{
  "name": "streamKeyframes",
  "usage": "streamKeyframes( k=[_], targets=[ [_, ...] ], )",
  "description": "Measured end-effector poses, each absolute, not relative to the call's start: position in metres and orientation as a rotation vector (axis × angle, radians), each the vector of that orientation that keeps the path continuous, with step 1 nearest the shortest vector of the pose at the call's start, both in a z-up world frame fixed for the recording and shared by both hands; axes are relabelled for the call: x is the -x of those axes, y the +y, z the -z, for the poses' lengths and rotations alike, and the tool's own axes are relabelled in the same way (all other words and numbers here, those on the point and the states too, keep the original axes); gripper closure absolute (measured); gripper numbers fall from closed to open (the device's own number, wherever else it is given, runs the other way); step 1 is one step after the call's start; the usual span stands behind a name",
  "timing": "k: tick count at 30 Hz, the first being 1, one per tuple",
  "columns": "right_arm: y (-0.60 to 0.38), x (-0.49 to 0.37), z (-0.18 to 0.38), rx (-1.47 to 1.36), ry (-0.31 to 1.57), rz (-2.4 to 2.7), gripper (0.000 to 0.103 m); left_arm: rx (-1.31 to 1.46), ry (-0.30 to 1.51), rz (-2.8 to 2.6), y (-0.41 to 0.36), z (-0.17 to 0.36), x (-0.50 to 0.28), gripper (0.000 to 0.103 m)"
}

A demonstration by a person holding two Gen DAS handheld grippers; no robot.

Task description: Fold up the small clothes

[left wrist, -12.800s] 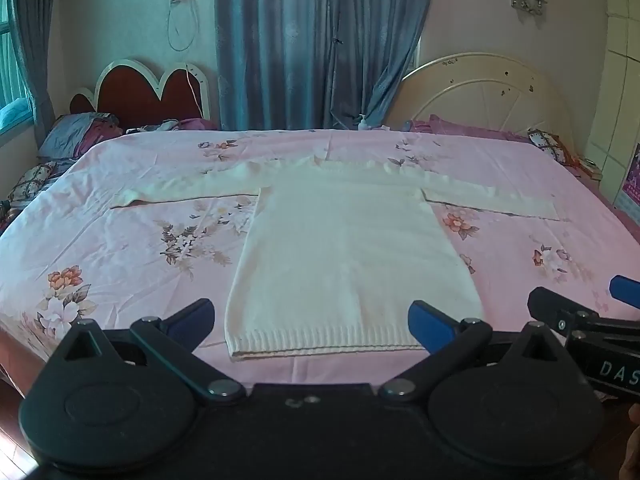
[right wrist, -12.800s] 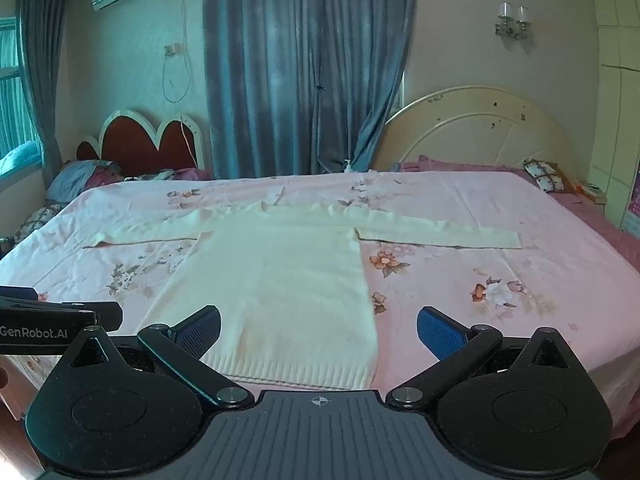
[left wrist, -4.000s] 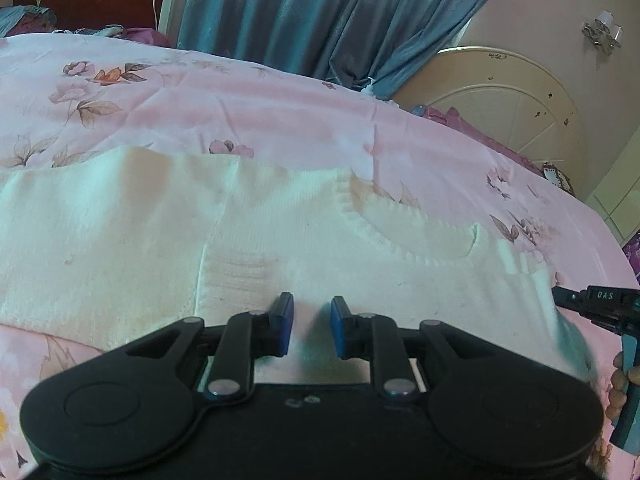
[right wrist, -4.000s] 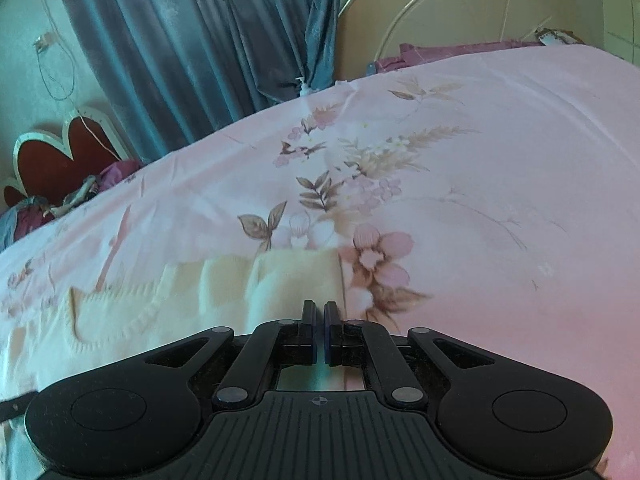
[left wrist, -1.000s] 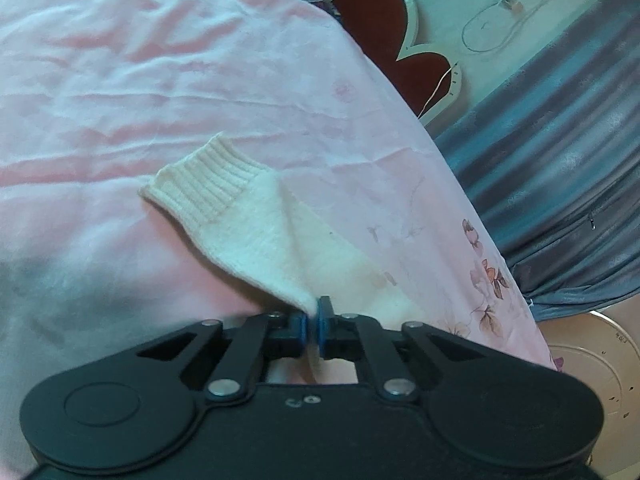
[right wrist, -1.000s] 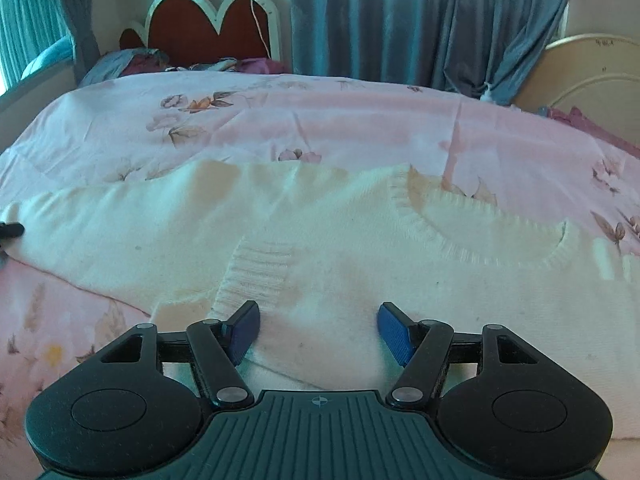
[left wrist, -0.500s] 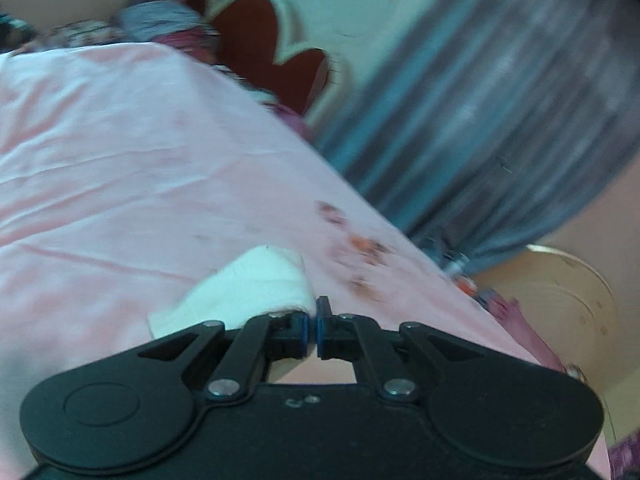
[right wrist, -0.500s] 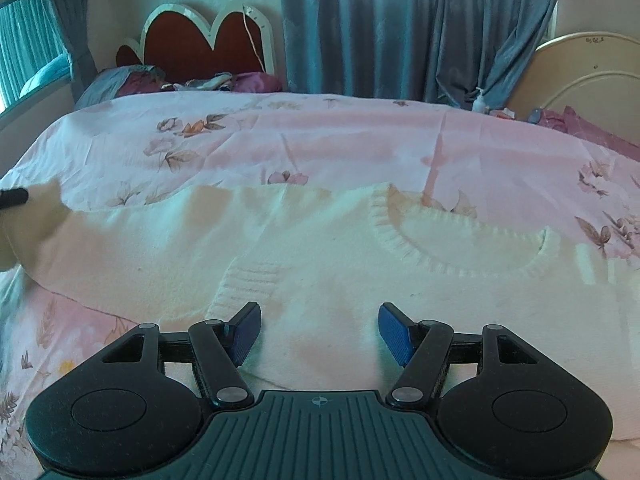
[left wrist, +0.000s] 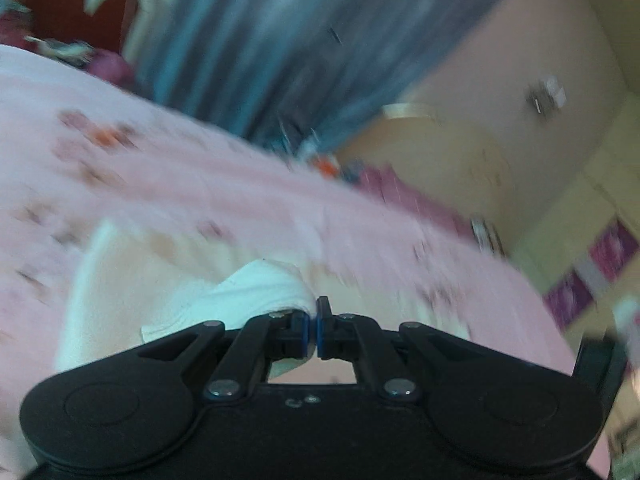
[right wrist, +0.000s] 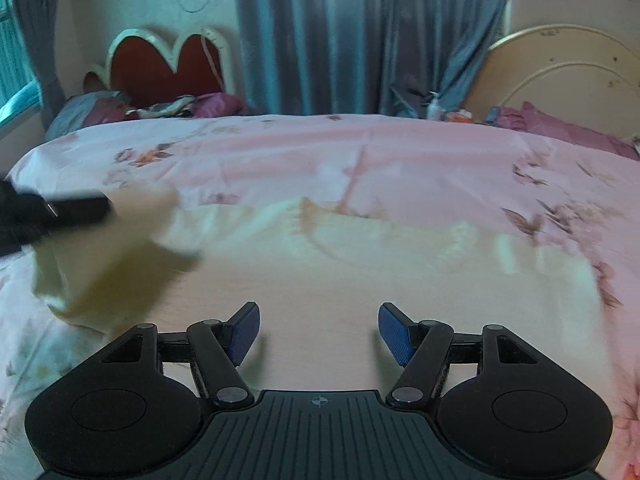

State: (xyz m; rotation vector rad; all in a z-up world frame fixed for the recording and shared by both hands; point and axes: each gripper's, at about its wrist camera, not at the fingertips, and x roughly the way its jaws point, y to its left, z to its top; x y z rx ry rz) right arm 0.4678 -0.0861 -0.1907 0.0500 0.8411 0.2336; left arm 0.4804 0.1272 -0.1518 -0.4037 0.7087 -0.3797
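A cream knitted sweater (right wrist: 360,264) lies flat on the pink flowered bedspread (right wrist: 320,152), its neckline toward the far side. My left gripper (left wrist: 312,326) is shut on the sweater's left sleeve (left wrist: 256,288), which bunches over its left finger, lifted off the bed. In the right wrist view that gripper (right wrist: 76,210) enters from the left edge, with the sleeve (right wrist: 120,248) draping from it over the sweater's body. My right gripper (right wrist: 318,330) stands open low over the sweater's middle, nothing between its blue pads.
A red heart-shaped headboard (right wrist: 164,64) and pillows stand at the far left, a cream round headboard (right wrist: 560,68) at the far right, grey-blue curtains (right wrist: 360,32) between them. The left wrist view is blurred by motion.
My left gripper has carried the sleeve up off the bed and across toward the sweater's body, rolling as it went. My right gripper has drawn back a little and stays open.
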Motion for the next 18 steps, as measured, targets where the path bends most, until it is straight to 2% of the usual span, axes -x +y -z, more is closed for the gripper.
streamKeyframes(
  k=[1, 3, 4, 6, 8, 9, 13, 14, 18],
  targets=[
    [-0.092, -0.467, 0.192, -0.053, 0.847, -0.222, 0.037, 0.387, 0.749, 0.399, 0.118, 0.161, -0.483, 0.097],
    [-0.103, -0.463, 0.193, -0.062, 0.857, -0.209, 0.037, 0.358, 0.832, 0.419, 0.104, 0.176, -0.488, 0.072],
    [-0.109, -0.462, 0.194, -0.071, 0.862, -0.206, 0.037, 0.345, 0.870, 0.416, 0.099, 0.182, -0.490, 0.067],
    [-0.117, -0.459, 0.194, -0.095, 0.870, -0.209, 0.037, 0.329, 0.889, 0.421, 0.098, 0.187, -0.488, 0.047],
    [-0.122, -0.456, 0.193, -0.124, 0.868, -0.220, 0.037, 0.317, 0.863, 0.421, 0.102, 0.183, -0.480, 0.031],
    [-0.123, -0.455, 0.192, -0.134, 0.865, -0.228, 0.037, 0.303, 0.844, 0.418, 0.105, 0.180, -0.477, 0.027],
    [-0.111, -0.452, 0.185, -0.130, 0.844, -0.286, 0.037, 0.281, 0.801, 0.376, 0.118, 0.166, -0.463, 0.026],
    [-0.103, -0.452, 0.184, -0.122, 0.837, -0.311, 0.037, 0.288, 0.790, 0.353, 0.122, 0.161, -0.460, 0.023],
    [-0.068, -0.448, 0.181, -0.071, 0.821, -0.415, 0.037, 0.324, 0.767, 0.238, 0.157, 0.156, -0.453, 0.022]
  ],
)
